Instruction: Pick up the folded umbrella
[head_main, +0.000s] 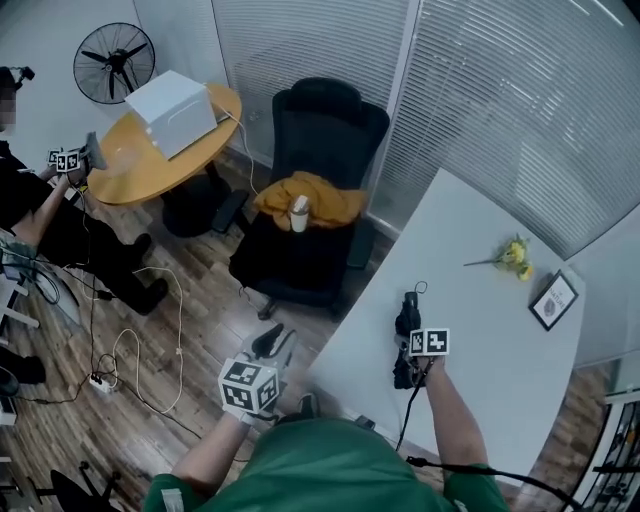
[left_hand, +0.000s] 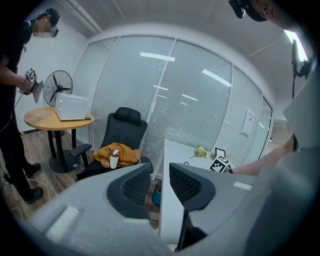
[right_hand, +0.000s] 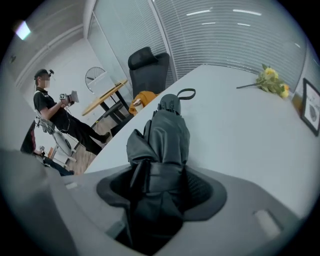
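Head view: the wearer's green shirt (head_main: 330, 468) is nearest. The left gripper (head_main: 270, 343) hangs over the wood floor (head_main: 150, 400), off the counter (head_main: 500, 330). The right gripper (head_main: 405, 352) points steeply down onto the folded umbrella (head_main: 406, 318), which lies near the counter's left edge with its strap loop at the far end. Flowers (head_main: 513, 253) and a small frame (head_main: 553, 300) sit well apart from it.

Left gripper view: fingers (left_hand: 131, 187) spread, nothing between them. Chair (left_hand: 122, 131) and counter edge lie beyond. Idle, keep it clear.

Right gripper view: the umbrella fills the gap and the fingers (right_hand: 202, 189) pinch it around the bundled canopy, fabric against both pads. It looks to be resting on the counter, not lifted.

My read: the contact is mostly loose fabric, so squeeze until the shaft firms up. Then lift straight up, keeping it level. The grip looks near the handle end, so watch the strap end for droop, and re-grip nearer the middle if it sags.
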